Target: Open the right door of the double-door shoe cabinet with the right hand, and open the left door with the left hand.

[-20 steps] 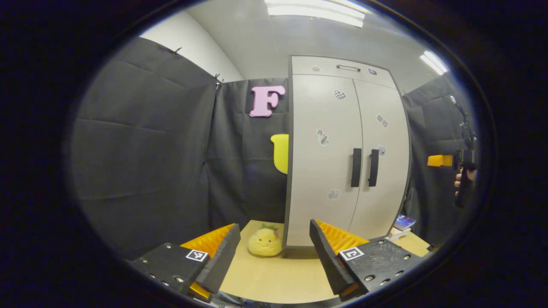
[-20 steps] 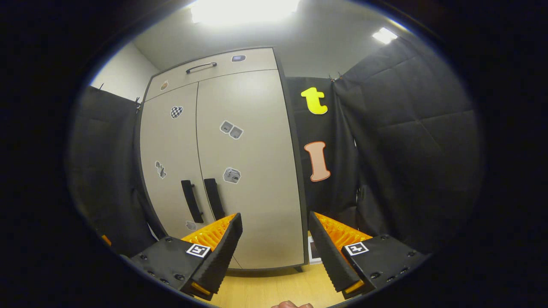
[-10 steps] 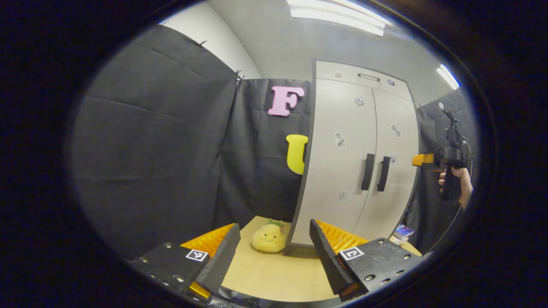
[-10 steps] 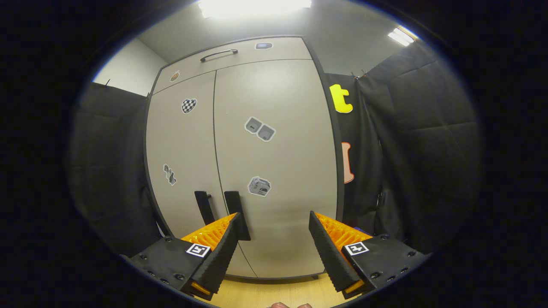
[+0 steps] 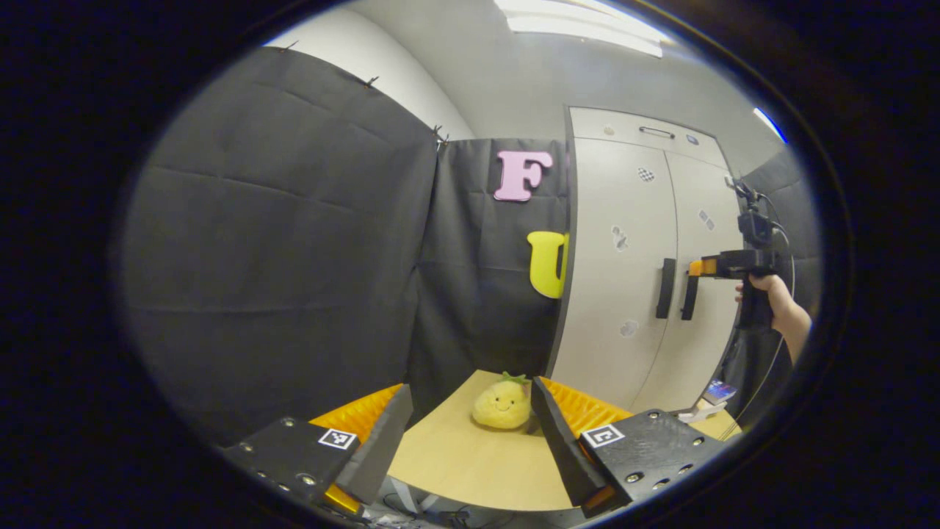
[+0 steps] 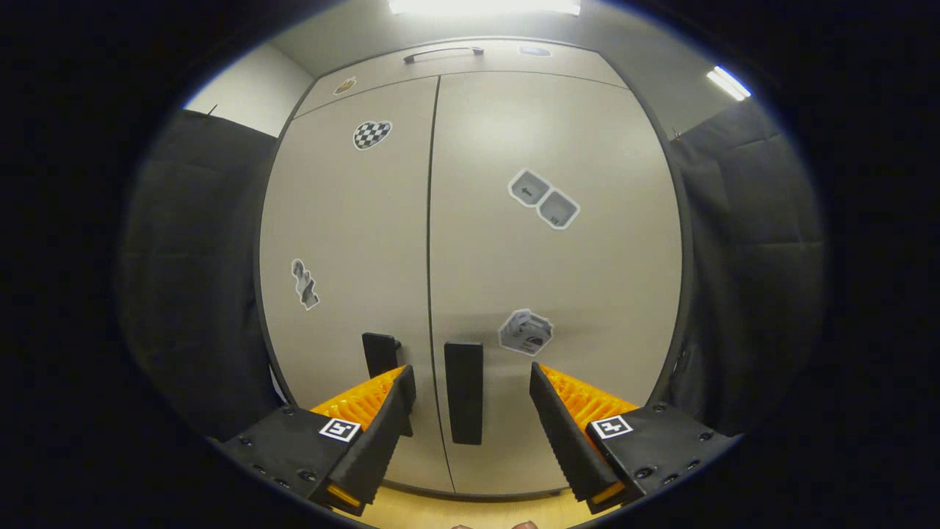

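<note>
The pale grey shoe cabinet (image 6: 558, 257) has both doors shut. In the right gripper view, the right door's black handle (image 6: 465, 393) stands upright between the fingers of my open right gripper (image 6: 471, 371). The left door's handle (image 6: 380, 353) is just left of it. I cannot tell whether the fingers touch the handle. In the left gripper view the cabinet (image 5: 631, 257) stands at the right. The right gripper (image 5: 698, 268), held by a hand (image 5: 771, 301), is up against the right door's handle (image 5: 689, 297). My left gripper (image 5: 470, 389) is open, empty and well back from the left door's handle (image 5: 665, 288).
A yellow plush fruit (image 5: 501, 404) sits on the wooden table (image 5: 455, 463), left of the cabinet's foot. A small book (image 5: 720, 389) lies by the cabinet's right side. A top drawer with a bar handle (image 6: 444, 53) sits above the doors.
The right gripper has closed in on the cabinet, and the right door's handle now lies between its fingers. The left gripper has swung left, so the cabinet sits farther right in its view.
</note>
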Demonstrator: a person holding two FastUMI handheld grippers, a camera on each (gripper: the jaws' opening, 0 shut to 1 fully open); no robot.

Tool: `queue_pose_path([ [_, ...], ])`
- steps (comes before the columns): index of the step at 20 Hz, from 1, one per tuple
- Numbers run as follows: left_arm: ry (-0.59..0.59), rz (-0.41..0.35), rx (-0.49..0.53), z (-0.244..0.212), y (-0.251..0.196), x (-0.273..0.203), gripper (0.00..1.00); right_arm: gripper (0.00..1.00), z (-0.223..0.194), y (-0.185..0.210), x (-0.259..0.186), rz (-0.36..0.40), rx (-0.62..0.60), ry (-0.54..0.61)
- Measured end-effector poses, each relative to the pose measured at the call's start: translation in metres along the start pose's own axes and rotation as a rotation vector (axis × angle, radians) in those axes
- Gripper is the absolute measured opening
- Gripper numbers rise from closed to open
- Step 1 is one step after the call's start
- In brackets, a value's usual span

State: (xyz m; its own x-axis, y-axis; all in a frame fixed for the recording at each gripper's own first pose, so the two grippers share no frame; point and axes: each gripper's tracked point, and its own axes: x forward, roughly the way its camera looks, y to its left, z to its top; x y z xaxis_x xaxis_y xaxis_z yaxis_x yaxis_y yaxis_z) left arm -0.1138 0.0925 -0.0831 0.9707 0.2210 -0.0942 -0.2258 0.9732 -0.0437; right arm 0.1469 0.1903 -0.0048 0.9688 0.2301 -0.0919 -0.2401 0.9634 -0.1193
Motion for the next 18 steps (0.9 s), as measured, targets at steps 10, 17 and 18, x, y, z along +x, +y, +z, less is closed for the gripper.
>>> queue_pose_path([
  [10, 0.050, -0.013, -0.004, -0.017, -0.005, 0.013, 0.94, 0.81, -0.017, -0.010, 0.042, -0.064, 0.019, 0.032],
  [17, 0.048, -0.074, 0.012, -0.019, -0.033, 0.021, 0.95, 0.31, -0.017, -0.002, 0.043, -0.068, 0.049, -0.014],
  [18, 0.042, -0.079, 0.010, -0.017, -0.035, 0.020, 0.95, 0.25, -0.016, -0.002, 0.044, -0.062, 0.053, -0.027],
])
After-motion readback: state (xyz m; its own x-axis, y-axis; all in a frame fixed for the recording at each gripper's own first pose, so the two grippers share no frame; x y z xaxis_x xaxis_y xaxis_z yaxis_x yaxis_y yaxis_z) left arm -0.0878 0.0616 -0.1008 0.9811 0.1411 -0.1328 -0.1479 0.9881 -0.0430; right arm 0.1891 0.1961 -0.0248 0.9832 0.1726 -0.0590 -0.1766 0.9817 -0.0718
